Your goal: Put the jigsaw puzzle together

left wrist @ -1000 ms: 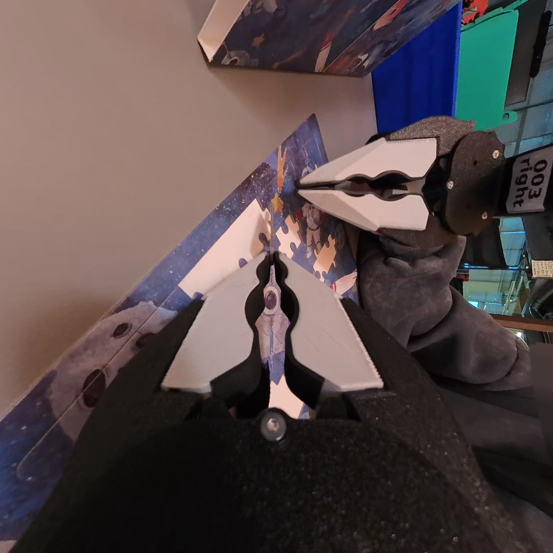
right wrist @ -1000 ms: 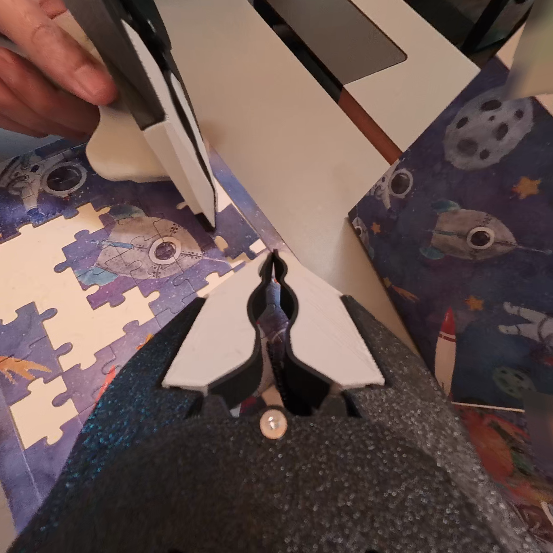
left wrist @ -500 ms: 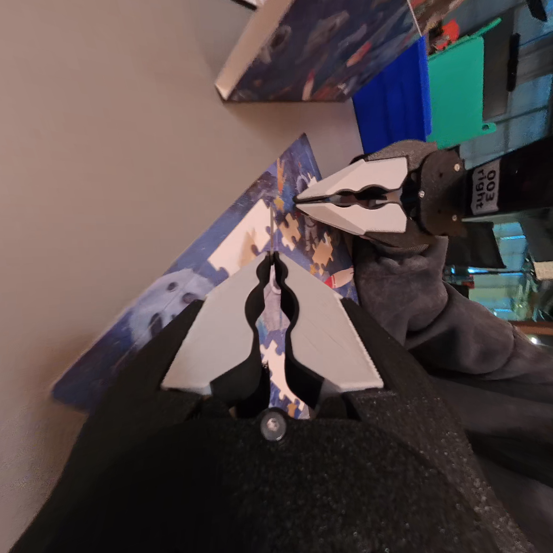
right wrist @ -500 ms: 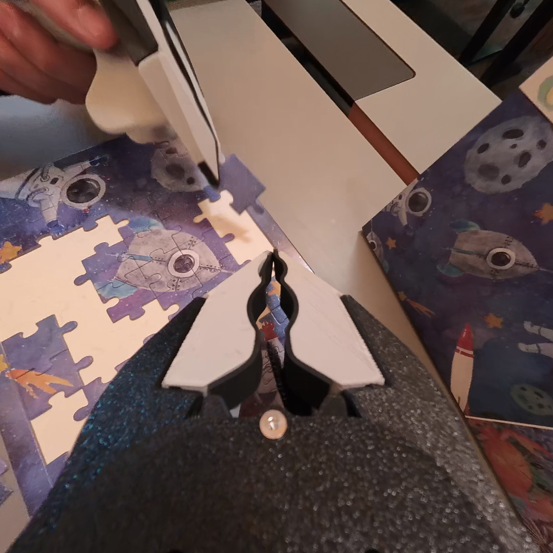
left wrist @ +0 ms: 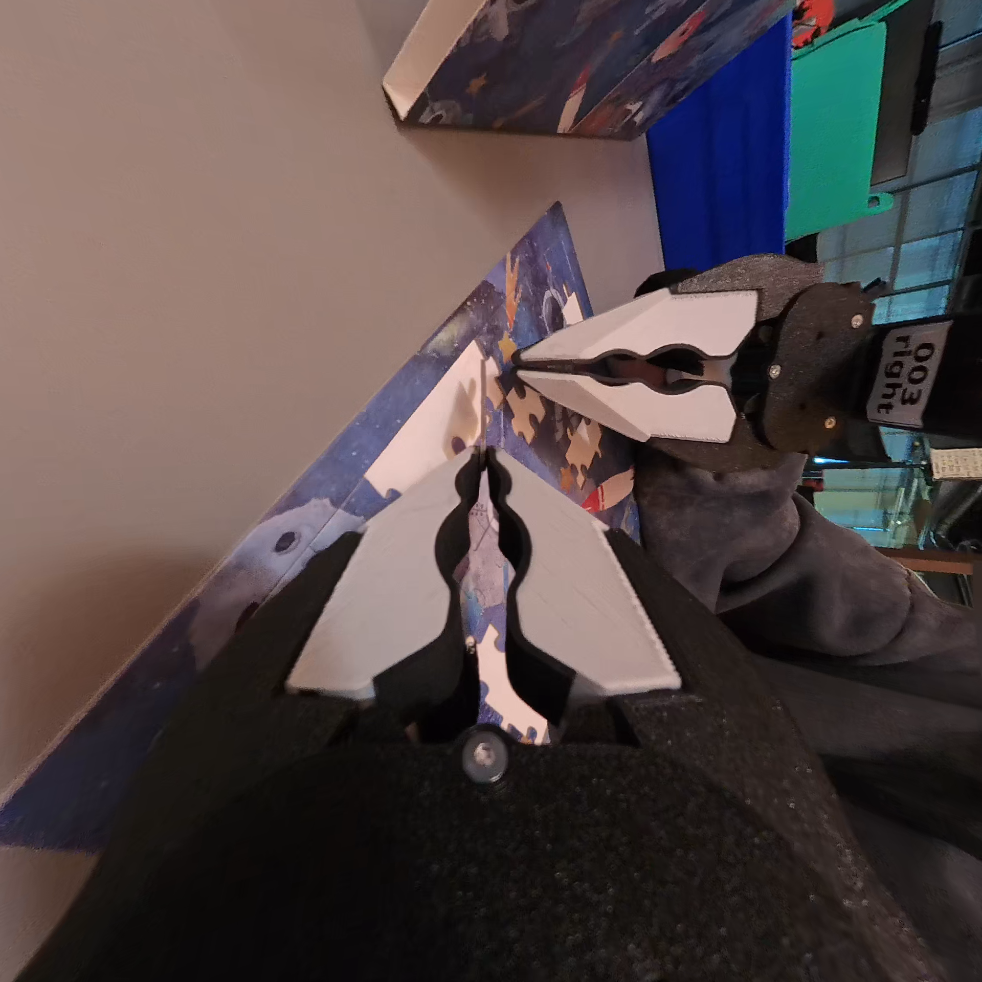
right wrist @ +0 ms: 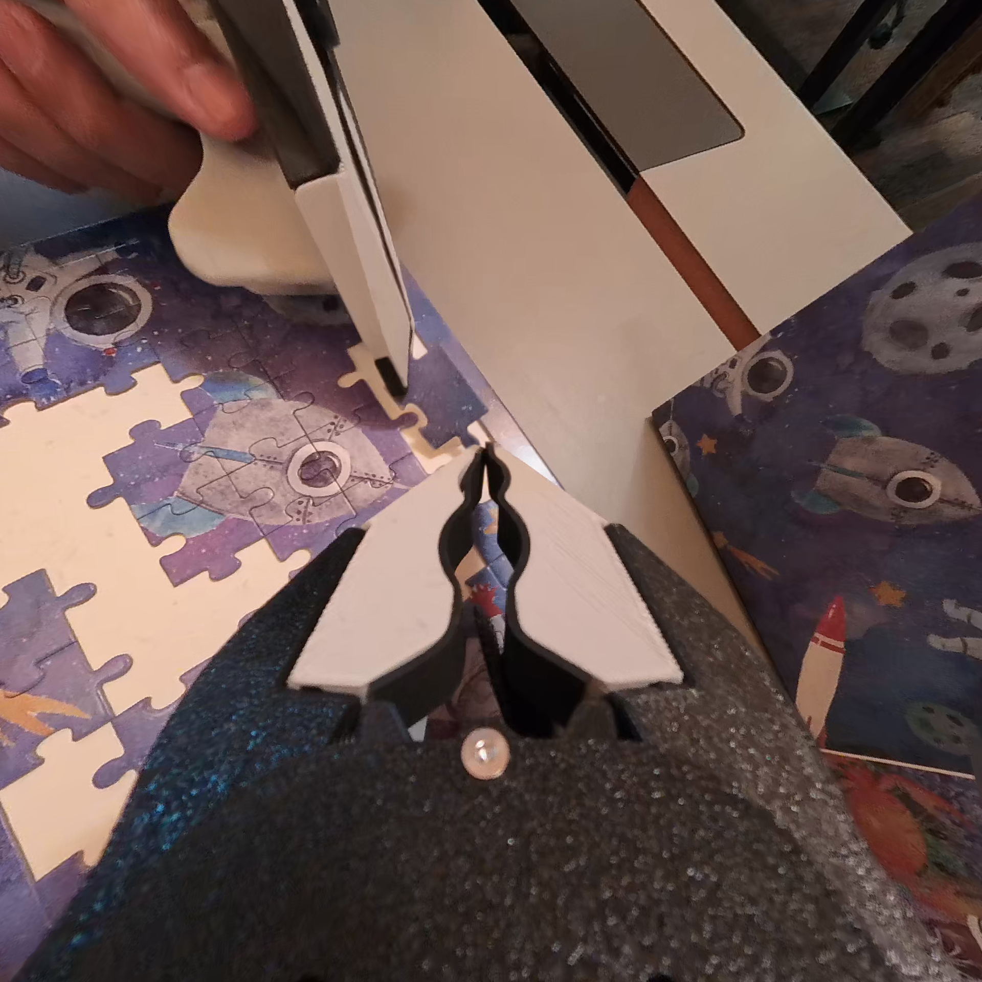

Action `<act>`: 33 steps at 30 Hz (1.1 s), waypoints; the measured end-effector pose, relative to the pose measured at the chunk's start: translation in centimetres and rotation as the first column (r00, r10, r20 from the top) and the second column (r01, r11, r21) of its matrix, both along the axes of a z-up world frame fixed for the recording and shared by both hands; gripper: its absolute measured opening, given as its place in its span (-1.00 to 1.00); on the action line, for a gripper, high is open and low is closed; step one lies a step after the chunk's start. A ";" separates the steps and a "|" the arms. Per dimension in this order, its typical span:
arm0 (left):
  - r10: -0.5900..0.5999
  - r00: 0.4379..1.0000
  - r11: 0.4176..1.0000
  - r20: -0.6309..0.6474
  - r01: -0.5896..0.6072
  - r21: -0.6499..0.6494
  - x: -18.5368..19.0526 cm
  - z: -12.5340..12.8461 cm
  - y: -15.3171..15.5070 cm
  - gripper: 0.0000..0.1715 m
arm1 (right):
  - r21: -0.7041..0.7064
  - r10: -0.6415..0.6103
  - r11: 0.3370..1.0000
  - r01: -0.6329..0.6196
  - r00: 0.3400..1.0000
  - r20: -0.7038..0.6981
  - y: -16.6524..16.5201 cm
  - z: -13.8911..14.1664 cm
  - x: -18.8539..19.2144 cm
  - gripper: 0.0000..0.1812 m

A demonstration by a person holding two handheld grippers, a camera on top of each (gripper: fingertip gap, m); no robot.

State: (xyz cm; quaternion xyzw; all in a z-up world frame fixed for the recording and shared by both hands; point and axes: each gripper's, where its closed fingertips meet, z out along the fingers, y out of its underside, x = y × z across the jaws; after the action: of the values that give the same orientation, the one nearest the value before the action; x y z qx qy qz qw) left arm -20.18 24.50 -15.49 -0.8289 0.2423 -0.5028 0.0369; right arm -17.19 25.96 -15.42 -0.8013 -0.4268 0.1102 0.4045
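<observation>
The loose piece [left wrist: 482,404] is pinched edge-on in the left gripper [left wrist: 482,451], over a cream gap in the puzzle [right wrist: 276,467] near its table-side edge. The right gripper [right wrist: 484,451], tips together and seemingly empty, hovers just beside. Pressed in askew, it could buckle neighbouring pieces.

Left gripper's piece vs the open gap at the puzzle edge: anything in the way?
Nothing loose lies in the cream gap. The shut right gripper has its tips close beside the puzzle piece held by the left gripper, crowding that spot. Whether they touch cannot be told.
</observation>
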 end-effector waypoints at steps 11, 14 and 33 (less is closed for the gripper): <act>-0.008 0.999 1.000 0.035 0.007 0.008 0.1 0.6 -0.1 -0.98 | -0.038 -0.017 0.999 0.017 1.000 -0.009 0.1 -0.4 0.5 -1.00; -0.019 0.999 1.000 0.049 0.018 0.012 0.1 0.9 -0.3 -0.98 | -0.032 -0.022 0.999 0.022 1.000 -0.012 0.1 -0.3 0.6 -1.00; 0.011 0.999 0.997 -0.044 -0.008 0.076 -3.3 0.6 0.3 -0.98 | -0.021 0.057 0.998 -0.057 0.998 -0.007 -1.5 0.5 -0.9 -0.91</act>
State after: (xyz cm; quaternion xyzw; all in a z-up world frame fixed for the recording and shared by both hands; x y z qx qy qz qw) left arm -23.47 24.81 -14.89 -0.8390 0.2581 -0.4746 0.0655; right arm -18.11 24.49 -14.88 -0.7928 -0.4469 0.1287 0.3939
